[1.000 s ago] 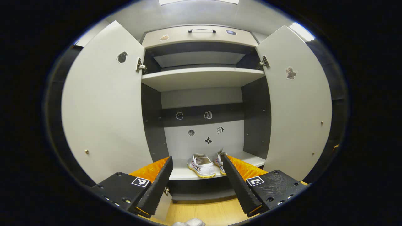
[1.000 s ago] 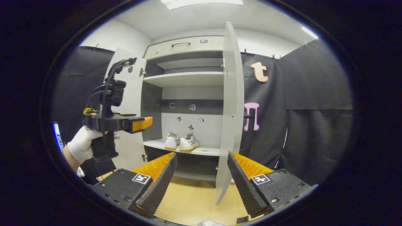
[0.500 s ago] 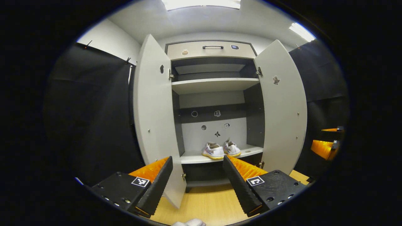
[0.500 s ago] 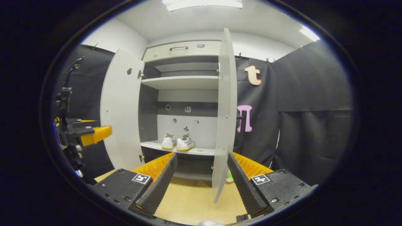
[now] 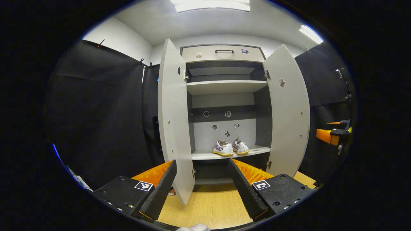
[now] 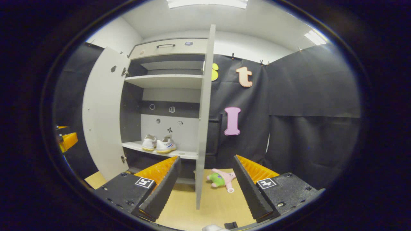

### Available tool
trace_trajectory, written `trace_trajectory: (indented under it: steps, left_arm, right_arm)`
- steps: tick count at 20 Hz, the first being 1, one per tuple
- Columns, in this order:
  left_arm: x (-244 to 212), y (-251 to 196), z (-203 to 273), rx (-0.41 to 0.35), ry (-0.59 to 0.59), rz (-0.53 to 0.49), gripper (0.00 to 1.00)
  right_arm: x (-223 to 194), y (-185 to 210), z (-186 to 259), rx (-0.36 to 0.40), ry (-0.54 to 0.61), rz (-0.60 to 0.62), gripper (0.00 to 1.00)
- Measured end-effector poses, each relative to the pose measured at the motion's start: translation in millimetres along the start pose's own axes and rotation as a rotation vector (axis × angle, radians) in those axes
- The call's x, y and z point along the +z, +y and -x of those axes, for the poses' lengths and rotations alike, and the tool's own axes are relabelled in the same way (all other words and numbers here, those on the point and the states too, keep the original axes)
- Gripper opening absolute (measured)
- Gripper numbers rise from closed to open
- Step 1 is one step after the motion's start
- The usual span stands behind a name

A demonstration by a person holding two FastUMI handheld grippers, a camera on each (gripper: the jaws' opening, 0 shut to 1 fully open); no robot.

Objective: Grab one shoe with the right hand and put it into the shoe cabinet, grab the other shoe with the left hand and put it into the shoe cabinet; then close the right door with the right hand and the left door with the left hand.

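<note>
Black cloth walls and a pale wood floor point(image 5: 212, 208) surround the cabinet point(image 5: 224, 53), which stands ahead of both tools with both doors swung wide. From the left tool point(image 5: 202, 184), fingers spread and holding nothing, the left door point(image 5: 173, 128) hangs just past its left finger and the right door point(image 5: 289, 118) stands ahead to the right. Two shoes point(image 5: 229, 148) sit side by side, touching, on the lower shelf point(image 5: 205, 156), straight ahead between the fingers. Far right in that view, the other tool's tip pokes in. The right tool point(image 6: 207, 186), also spread and empty, faces the right door edge-on point(image 6: 204, 122), with the shoes point(image 6: 159, 144) ahead to its left. Its view adds a plush toy point(image 6: 221, 179) lying on the floor between its fingers, beyond that door.
</note>
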State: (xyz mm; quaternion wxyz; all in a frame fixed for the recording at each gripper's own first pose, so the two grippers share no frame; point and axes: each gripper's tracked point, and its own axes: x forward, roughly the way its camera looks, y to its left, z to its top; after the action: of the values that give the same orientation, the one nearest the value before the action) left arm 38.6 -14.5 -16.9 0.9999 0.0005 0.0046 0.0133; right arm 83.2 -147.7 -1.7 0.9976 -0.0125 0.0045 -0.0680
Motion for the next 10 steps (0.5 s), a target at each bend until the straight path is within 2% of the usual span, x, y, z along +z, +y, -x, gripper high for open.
trace_trajectory:
  steps: [4, 10]
  left_arm:
    - [-1, -6, -3, 0.007, 0.0, 0.001, 0.96]
    - [-9, -14, -9, 0.03, 0.026, 0.032, 0.96]
  right_arm:
    - [9, -52, -34, -0.087, -0.002, -0.034, 1.0]
    - [6, -63, -84, -0.049, 0.046, -0.074, 1.0]
